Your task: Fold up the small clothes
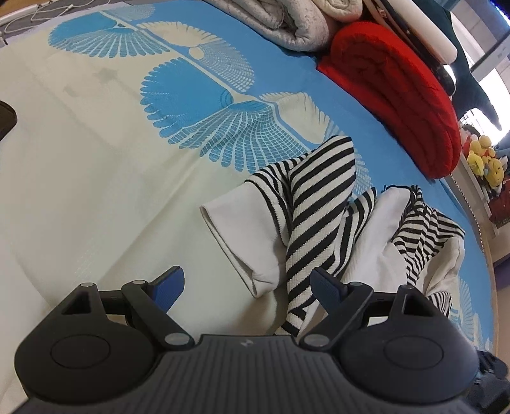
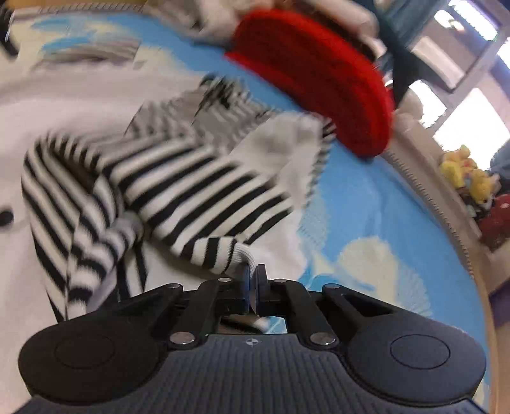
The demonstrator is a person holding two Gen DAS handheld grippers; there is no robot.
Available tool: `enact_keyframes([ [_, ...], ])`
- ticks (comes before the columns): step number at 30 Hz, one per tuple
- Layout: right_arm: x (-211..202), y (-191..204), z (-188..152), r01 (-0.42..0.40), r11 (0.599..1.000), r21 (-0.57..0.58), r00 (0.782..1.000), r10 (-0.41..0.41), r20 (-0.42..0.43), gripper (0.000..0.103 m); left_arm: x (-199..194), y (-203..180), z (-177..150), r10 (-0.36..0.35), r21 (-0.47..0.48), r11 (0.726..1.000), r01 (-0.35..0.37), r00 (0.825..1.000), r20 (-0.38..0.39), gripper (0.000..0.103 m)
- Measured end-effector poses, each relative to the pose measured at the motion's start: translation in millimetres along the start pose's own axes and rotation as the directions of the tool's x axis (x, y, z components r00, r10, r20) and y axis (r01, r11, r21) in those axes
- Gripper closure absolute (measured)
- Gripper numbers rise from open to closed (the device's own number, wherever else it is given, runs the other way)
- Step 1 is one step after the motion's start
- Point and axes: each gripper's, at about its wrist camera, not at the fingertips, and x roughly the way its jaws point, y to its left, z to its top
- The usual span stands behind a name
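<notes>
A small black-and-white striped garment [image 1: 318, 203] with white sleeves lies crumpled on the bed. In the left wrist view my left gripper [image 1: 248, 283] hangs open just above its near edge, with a white cuff [image 1: 242, 258] and a striped fold between the blue fingertips, untouched. In the right wrist view, which is blurred, the striped garment [image 2: 178, 194] bunches up in front of my right gripper [image 2: 253, 277]. Its blue pads are shut on the garment's white ribbed edge [image 2: 247, 256].
The bed cover [image 1: 95, 159] is cream with blue fan patterns. A folded red blanket [image 1: 398, 95] and grey quilts [image 1: 280, 22] lie at the far side. Yellow plush toys [image 1: 484, 159] sit beyond the bed's right edge.
</notes>
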Motion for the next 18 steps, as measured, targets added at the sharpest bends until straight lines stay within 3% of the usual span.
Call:
enact_keyframes([
  [5,-84,-44,22,0.083,0.984,0.155,0.993,-0.094,0.066,0.101,-2,1,1,-0.012,-0.014,1.0,0.012,1.0,-0.003,0.013],
  [8,-148,-69,26,0.094,0.96,0.265,0.992,-0.112,0.052,0.101,-4,1,0,-0.018,-0.017,1.0,0.018,1.0,0.0,0.013],
  [11,-216,-79,27,0.112,0.949,0.294,0.989,-0.135,0.06,0.101,-6,1,-1,-0.018,-0.017,1.0,0.018,1.0,0.003,0.013],
  [15,-293,-91,23,0.177,0.917,0.357,0.98,-0.196,0.019,0.101,-5,0,-2,-0.013,-0.015,1.0,0.013,1.0,0.002,0.013],
  [18,-318,-119,12,0.226,0.878,0.423,0.973,-0.223,-0.056,0.101,-4,-1,-2,-0.013,-0.023,1.0,0.013,1.0,0.001,0.013],
])
